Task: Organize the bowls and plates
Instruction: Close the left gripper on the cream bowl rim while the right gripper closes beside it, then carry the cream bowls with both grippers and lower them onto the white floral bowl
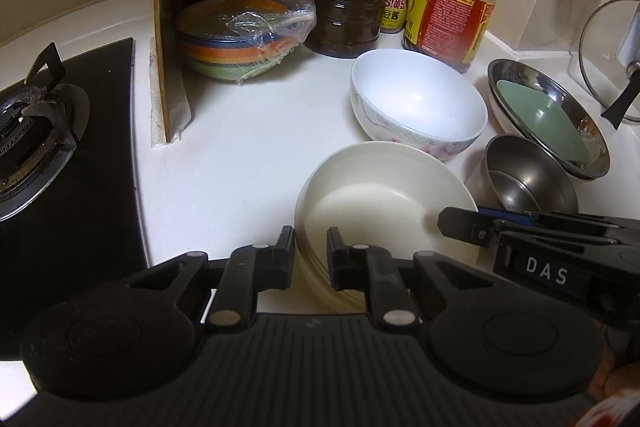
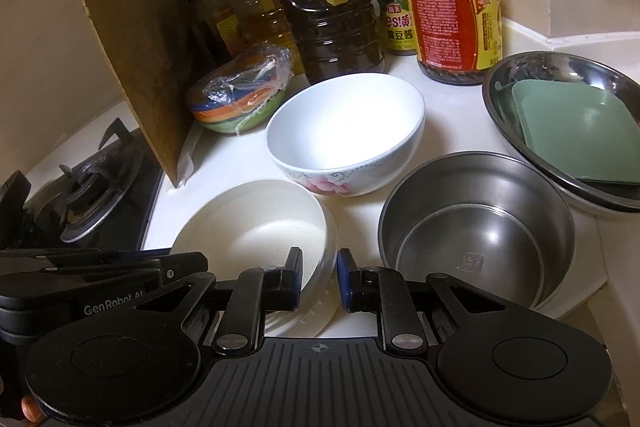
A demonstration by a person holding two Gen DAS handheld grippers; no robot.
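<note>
White counter [image 2: 360, 203], green plate [image 2: 576, 139] inside steel dish [image 2: 560, 67], empty floral bowl [image 2: 344, 131]

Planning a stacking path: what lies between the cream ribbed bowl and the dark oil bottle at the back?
The white floral bowl sits between the cream ribbed bowl and the dark oil bottle, clearest in the right wrist view.

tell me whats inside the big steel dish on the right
A green square plate lies inside the steel dish, tilted against its far wall. Whatever is beneath the plate is covered, and the dish's right edge runs out of frame.
</note>
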